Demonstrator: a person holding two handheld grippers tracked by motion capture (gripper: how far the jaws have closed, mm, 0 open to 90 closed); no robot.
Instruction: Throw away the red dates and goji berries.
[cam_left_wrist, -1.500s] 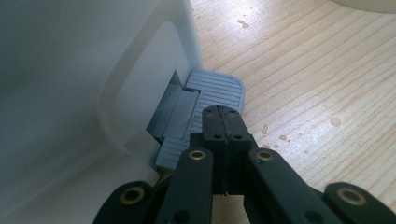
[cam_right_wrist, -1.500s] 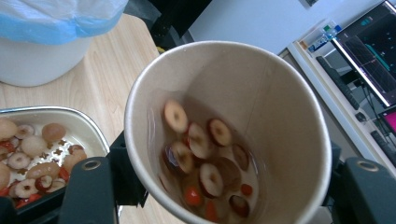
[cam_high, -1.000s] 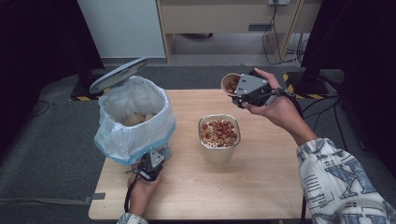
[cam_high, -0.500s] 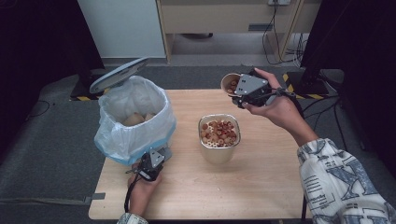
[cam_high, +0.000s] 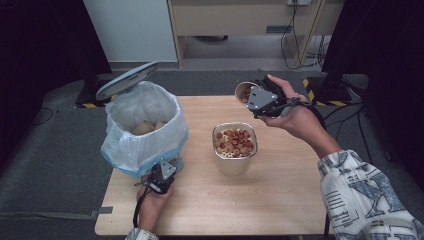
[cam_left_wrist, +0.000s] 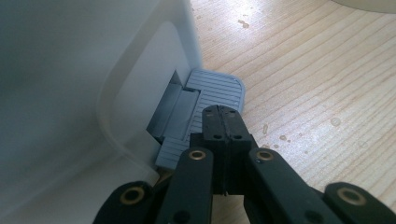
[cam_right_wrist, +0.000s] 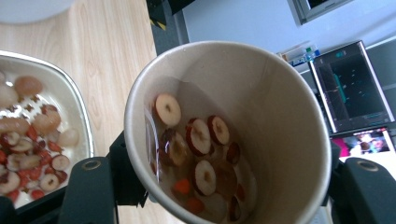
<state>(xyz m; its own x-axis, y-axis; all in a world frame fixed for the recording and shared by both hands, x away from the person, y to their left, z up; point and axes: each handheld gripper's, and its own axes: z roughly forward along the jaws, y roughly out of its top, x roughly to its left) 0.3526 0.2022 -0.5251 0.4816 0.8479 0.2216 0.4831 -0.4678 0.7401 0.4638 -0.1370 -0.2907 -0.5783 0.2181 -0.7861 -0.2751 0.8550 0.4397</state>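
Note:
A paper cup (cam_high: 244, 91) with red date slices (cam_right_wrist: 201, 135) in liquid is tilted and held over the table's far edge, with my right gripper (cam_high: 260, 102) shut on it. The cup's wall (cam_right_wrist: 280, 107) hides the fingertips in the right gripper view. A square metal container (cam_high: 234, 160) full of sliced dates and round pieces stands mid-table, nearer than the cup. My left gripper (cam_left_wrist: 224, 112) is shut, its tips resting on the grey ribbed pedal (cam_left_wrist: 217, 86) of the white pedal bin (cam_high: 142, 127). The bin's lid (cam_high: 127, 80) stands up.
The bin has a white bag liner with some scraps inside and sits at the table's left side. Small drops and crumbs dot the wood near the pedal (cam_left_wrist: 280, 137). A monitor (cam_right_wrist: 350, 84) stands beyond the table's far right.

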